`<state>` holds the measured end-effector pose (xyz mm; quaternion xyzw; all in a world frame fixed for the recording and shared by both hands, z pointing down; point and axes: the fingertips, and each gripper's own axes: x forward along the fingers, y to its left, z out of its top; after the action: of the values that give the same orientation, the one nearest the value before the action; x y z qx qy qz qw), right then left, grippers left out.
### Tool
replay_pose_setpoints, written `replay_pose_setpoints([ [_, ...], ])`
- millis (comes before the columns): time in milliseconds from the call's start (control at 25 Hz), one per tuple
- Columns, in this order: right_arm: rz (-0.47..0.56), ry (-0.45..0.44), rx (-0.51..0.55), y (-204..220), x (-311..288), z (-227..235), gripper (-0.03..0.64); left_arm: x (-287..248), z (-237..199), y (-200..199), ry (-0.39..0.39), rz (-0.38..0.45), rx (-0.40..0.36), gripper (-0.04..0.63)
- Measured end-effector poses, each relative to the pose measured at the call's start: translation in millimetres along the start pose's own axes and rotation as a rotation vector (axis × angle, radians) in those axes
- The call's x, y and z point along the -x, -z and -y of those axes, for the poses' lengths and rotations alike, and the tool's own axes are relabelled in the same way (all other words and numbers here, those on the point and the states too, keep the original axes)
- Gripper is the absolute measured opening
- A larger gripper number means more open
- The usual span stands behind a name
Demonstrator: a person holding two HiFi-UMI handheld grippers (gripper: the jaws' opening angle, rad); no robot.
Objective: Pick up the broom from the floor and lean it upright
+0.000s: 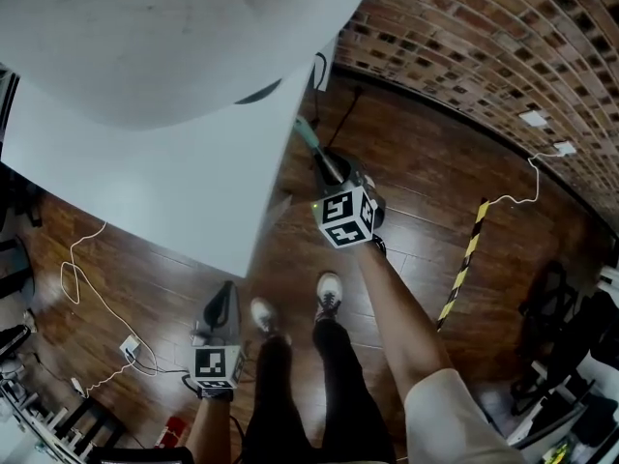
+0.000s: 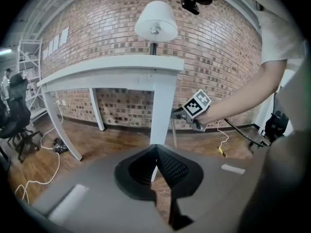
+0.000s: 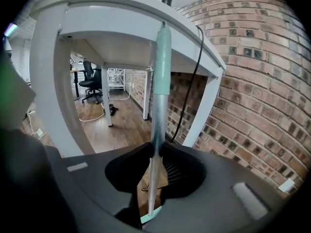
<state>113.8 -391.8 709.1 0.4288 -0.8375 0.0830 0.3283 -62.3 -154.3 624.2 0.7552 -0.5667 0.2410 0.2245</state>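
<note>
The broom (image 1: 308, 135) stands upright beside the white table (image 1: 145, 182), its teal upper handle (image 3: 162, 72) reaching up to the table's edge. My right gripper (image 1: 331, 169) is shut on the handle. In the right gripper view the pole passes straight between the jaws (image 3: 156, 152), and its lower end runs down to the floor. My left gripper (image 1: 228, 290) hangs lower, at the person's left side and apart from the broom. Its fingertips meet with nothing between them (image 2: 156, 148). The left gripper view shows the right gripper (image 2: 181, 112) near the table leg (image 2: 163, 106).
A curved brick wall (image 1: 503, 56) runs behind. A lamp (image 2: 155, 21) stands on the table and a black cable (image 3: 187, 91) hangs from it. White cables (image 1: 92, 298) lie on the wood floor, with a yellow-black strip (image 1: 464, 259) at right. An office chair (image 2: 17, 115) stands far left.
</note>
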Motion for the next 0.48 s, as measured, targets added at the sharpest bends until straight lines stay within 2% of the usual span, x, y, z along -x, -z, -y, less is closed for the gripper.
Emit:
replay_pose_setpoints([
  [240, 0.011, 0.015, 0.078, 1, -6, 1, 0.11, 0, 2, 6, -0.011, -0.003, 0.004, 0.0],
  [480, 0.008, 0.025, 0.047, -2, -15, 12, 0.112, 7, -9, 2, -0.043, 0.022, 0.054, 0.0],
])
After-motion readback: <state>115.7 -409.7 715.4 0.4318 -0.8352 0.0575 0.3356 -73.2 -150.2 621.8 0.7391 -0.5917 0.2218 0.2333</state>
